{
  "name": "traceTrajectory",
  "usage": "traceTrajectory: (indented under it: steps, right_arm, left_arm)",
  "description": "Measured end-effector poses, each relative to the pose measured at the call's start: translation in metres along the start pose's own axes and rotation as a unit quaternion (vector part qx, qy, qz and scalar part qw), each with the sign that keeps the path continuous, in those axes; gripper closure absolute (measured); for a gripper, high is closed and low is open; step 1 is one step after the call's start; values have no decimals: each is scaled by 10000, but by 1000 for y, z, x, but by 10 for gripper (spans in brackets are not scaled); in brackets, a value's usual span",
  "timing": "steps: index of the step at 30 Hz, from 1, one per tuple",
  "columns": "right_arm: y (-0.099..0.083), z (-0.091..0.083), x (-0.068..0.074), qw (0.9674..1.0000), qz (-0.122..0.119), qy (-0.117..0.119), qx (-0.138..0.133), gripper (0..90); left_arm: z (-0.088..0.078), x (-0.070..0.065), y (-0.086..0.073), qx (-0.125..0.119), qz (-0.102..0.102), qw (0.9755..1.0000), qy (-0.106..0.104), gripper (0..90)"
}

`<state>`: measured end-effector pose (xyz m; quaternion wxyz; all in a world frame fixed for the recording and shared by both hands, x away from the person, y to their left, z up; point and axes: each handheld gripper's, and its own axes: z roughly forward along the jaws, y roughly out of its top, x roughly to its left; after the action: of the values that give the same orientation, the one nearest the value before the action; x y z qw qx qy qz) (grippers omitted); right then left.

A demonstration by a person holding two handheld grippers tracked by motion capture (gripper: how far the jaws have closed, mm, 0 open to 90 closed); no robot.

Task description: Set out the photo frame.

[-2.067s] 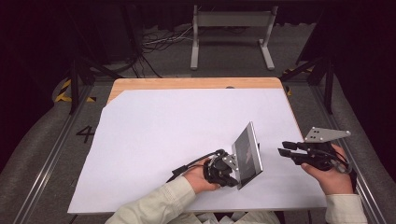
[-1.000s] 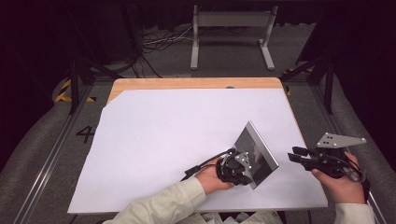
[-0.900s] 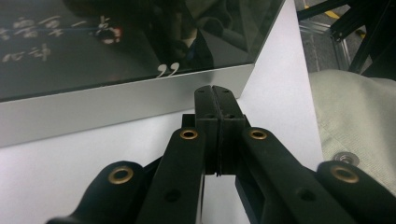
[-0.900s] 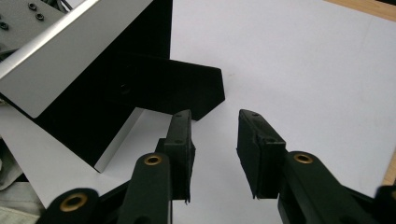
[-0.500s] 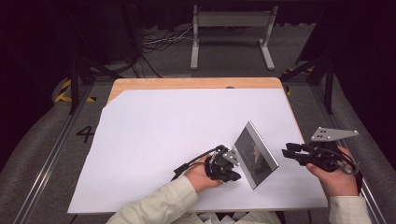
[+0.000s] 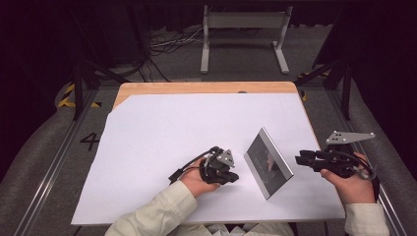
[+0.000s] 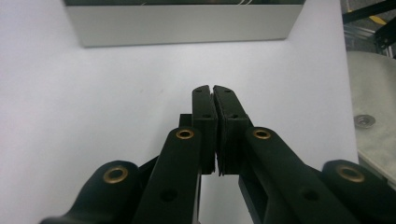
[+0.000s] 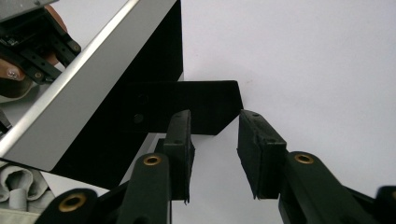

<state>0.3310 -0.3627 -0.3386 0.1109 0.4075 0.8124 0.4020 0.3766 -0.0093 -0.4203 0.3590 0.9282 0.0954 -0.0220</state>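
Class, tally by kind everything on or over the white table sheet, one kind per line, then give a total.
Silver-framed standing picture frame: 1
Black two-jaw handheld grippers (left gripper, right gripper): 2
Total: 3

This looks like a lab recording bay: a wooden table [image 6: 206, 87] under a white sheet [image 6: 196, 132], black curtains all around, loose cables [image 6: 169, 45] on grey carpet, a metal stand [image 6: 244, 37], and yellow-black floor tape [image 6: 66, 96].
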Motion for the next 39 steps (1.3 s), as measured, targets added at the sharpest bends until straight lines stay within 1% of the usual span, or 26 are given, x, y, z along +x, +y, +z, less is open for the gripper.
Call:
traceTrajectory:
  steps: [2, 3, 4, 6, 11, 13, 14, 16, 18, 19, 22, 24, 26, 28, 32, 34, 35, 39]
  right_arm:
    - [1, 1, 1, 9998, 120, -33, 139, 632]
    - [1, 1, 2, 9996, 150, -77, 206, 632]
    - [2, 2, 2, 9993, 177, -142, 285, 632]
    - [3, 2, 3, 9986, 229, -229, 419, 632]
    - [6, 2, 7, 9980, 299, -276, 482, 622]
    - [7, 3, 7, 9980, 301, -301, 472, 609]
    - [7, 3, 7, 9980, 281, -329, 456, 611]
    - [8, 4, 7, 9969, 391, -411, 538, 629]
    - [9, 3, 8, 9961, 422, -486, 596, 639]
    - [10, 3, 8, 9958, 465, -487, 628, 649]
    - [11, 3, 10, 9943, 609, -494, 728, 690]
    - [12, 5, 12, 9938, 682, -441, 753, 698]
    - [14, 6, 13, 9934, 702, -476, 770, 698]
    - [16, 7, 14, 9935, 714, -444, 773, 710]
    - [18, 7, 16, 9915, 850, -477, 866, 711]
    - [19, 7, 15, 9898, 934, -553, 923, 701]
    - [20, 8, 15, 9889, 969, -579, 966, 697]
    - [20, 10, 16, 9861, 1066, -632, 1103, 690]
  left_arm:
    - [-6, 4, -4, -30, -53, 9999, 85, 879]
    - [-9, 5, -6, -6, -88, 9999, 142, 877]
    - [-12, 8, -8, -17, -57, 9998, 200, 875]
    - [-18, 12, -12, -62, -145, 9996, 247, 873]
    - [-31, 19, -19, -134, -282, 9989, 343, 873]
    - [-33, 20, -22, -144, -291, 9988, 362, 872]
    - [-33, 20, -23, -130, -311, 9987, 378, 871]
    - [-35, 21, -25, -125, -323, 9986, 405, 867]
    - [-36, 21, -27, -132, -333, 9984, 435, 859]
    - [-37, 21, -28, -115, -329, 9984, 455, 854]
    - [-40, 22, -33, -140, -402, 9978, 506, 842]
    - [-44, 23, -36, -165, -481, 9973, 527, 840]
    - [-46, 24, -38, -195, -476, 9971, 569, 839]
    - [-49, 25, -39, -222, -491, 9968, 593, 837]
    - [-52, 24, -44, -186, -495, 9962, 690, 808]
    - [-53, 24, -46, -165, -498, 9960, 719, 798]
    - [-54, 24, -47, -175, -538, 9958, 724, 796]
    - [-57, 25, -51, -169, -537, 9954, 773, 782]
